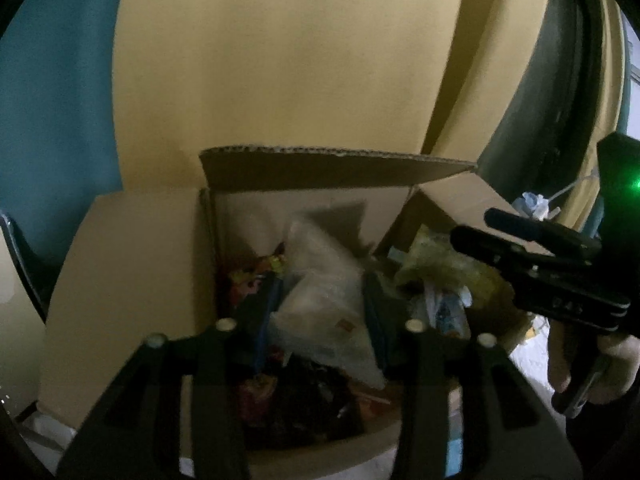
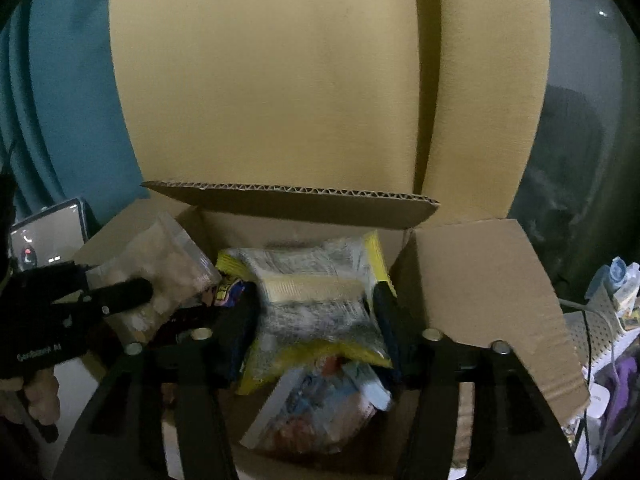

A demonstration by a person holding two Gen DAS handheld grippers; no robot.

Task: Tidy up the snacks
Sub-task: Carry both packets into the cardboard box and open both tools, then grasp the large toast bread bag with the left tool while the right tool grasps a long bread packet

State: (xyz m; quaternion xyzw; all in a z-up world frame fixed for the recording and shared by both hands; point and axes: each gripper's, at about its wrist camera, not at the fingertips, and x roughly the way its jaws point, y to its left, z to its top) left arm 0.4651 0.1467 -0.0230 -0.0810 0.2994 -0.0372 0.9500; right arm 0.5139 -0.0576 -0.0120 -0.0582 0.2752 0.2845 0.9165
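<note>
An open cardboard box [image 1: 132, 280] [image 2: 480, 280] holds several snack packets. My left gripper [image 1: 320, 284] hangs over its left half, jaws parted around a clear bag of pale snacks [image 1: 320, 280]; the blurred bag looks loose between the pads. From the right wrist view this gripper [image 2: 136, 292] and the bag [image 2: 168, 264] sit above the box's left flap. My right gripper [image 2: 314, 296] is open over the right half, straddling a blurred clear packet with yellow edges [image 2: 316, 280] that lies on other packets. In the left wrist view the right gripper [image 1: 474, 226] comes in from the right.
The back flap [image 2: 292, 196] stands up against a yellow board [image 2: 280, 80]. A teal curtain [image 2: 60, 100] hangs at the left, with a lit tablet [image 2: 48, 236] below it. A white pegboard rack with small items [image 2: 612, 300] stands at the right. Bare fingers [image 1: 588, 368] grip the right handle.
</note>
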